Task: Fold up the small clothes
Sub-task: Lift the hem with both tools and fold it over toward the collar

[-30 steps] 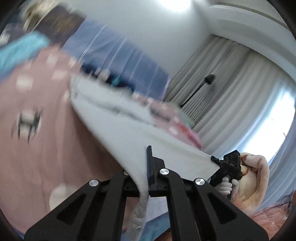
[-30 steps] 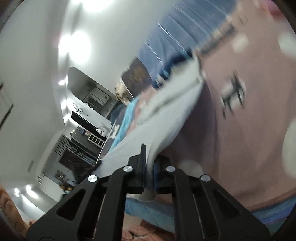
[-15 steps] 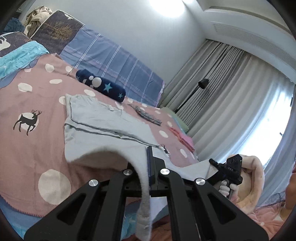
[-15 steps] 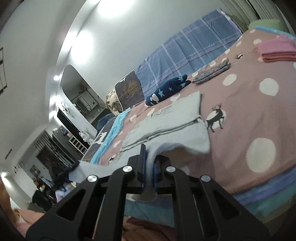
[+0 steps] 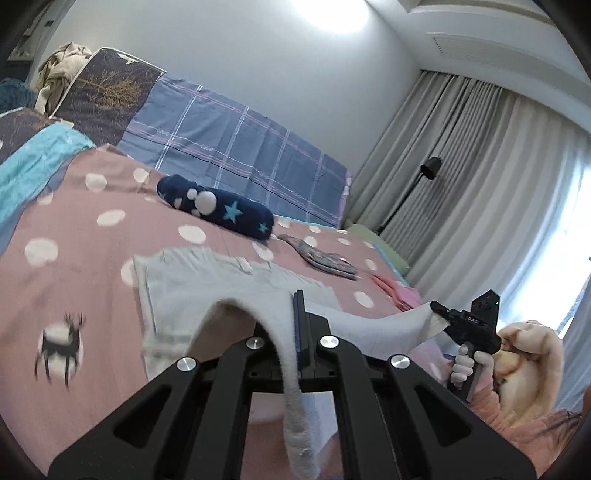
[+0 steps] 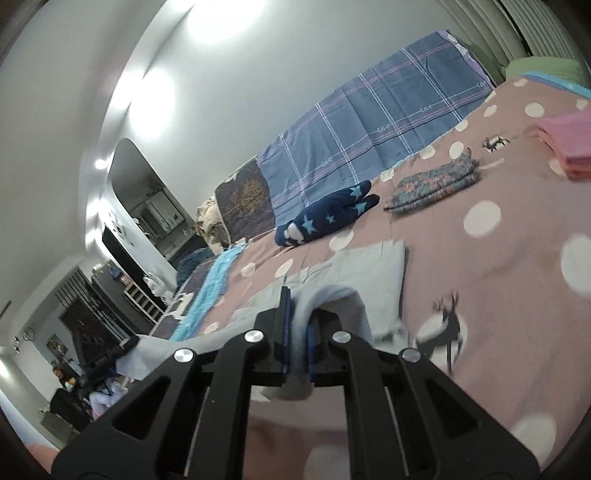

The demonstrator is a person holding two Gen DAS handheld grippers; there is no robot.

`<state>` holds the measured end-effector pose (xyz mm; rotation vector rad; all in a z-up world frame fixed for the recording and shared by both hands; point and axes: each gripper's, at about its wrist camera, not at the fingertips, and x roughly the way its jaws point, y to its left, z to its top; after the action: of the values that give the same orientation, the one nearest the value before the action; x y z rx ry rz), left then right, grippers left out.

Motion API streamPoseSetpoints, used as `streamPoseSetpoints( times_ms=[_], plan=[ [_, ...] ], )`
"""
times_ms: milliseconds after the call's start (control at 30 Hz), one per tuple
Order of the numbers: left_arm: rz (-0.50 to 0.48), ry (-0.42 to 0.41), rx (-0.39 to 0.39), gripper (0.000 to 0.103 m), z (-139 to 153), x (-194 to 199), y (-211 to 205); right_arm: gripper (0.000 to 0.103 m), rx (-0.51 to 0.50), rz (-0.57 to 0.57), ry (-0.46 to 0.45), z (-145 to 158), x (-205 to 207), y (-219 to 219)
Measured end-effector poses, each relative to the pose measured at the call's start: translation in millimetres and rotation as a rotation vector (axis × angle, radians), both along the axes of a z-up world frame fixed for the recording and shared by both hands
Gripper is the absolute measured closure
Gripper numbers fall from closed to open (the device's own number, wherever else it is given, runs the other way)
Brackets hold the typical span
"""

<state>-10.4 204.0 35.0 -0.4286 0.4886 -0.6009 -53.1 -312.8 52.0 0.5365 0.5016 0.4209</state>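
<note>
The left gripper [image 5: 295, 325] pinches the grey garment [image 5: 229, 284]'s hem. The right gripper [image 6: 297, 332], at three o'clock from it, clamps the same hem above the pink bedspread [image 5: 74, 229].

Both views bright, evenly lit. Ceiling light [image 5: 325, 14] blown out to white glare above the left claw; two glare patches on the ceiling [image 6: 229, 18] above and left of the right claw. Daylight through the curtains [image 5: 554, 206], right of the left claw, overexposed. Strong fisheye bending, black corners. Deer print [image 5: 61, 338] left of the claw smeared by motion blur; blanket [image 6: 517, 258] right of the right claw soft.
</note>
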Motion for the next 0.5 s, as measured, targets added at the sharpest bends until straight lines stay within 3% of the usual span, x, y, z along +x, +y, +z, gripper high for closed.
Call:
streamPoseSetpoints(
  times_ms=[167,300,400,500],
  plan=[
    [0.027,0.032,0.037,0.102,1.8,77.6,-7.8,0.096,-0.020,-0.013,0.051,-7.3,78.2,-0.4],
    [0.049,0.083,0.075,0.102,-14.1,132.0,-9.7,0.096,-0.045,-0.021,0.117,-27.0,144.3,4.9],
    [0.073,0.160,0.105,0.102,-48.1,174.3,-9.1,0.095,-0.080,-0.021,0.182,-53.0,187.4,10.1],
    [0.102,0.315,0.131,0.102,-110.0,211.9,-7.5,0.094,-0.122,-0.019,0.274,-88.1,215.3,14.6]
  ],
)
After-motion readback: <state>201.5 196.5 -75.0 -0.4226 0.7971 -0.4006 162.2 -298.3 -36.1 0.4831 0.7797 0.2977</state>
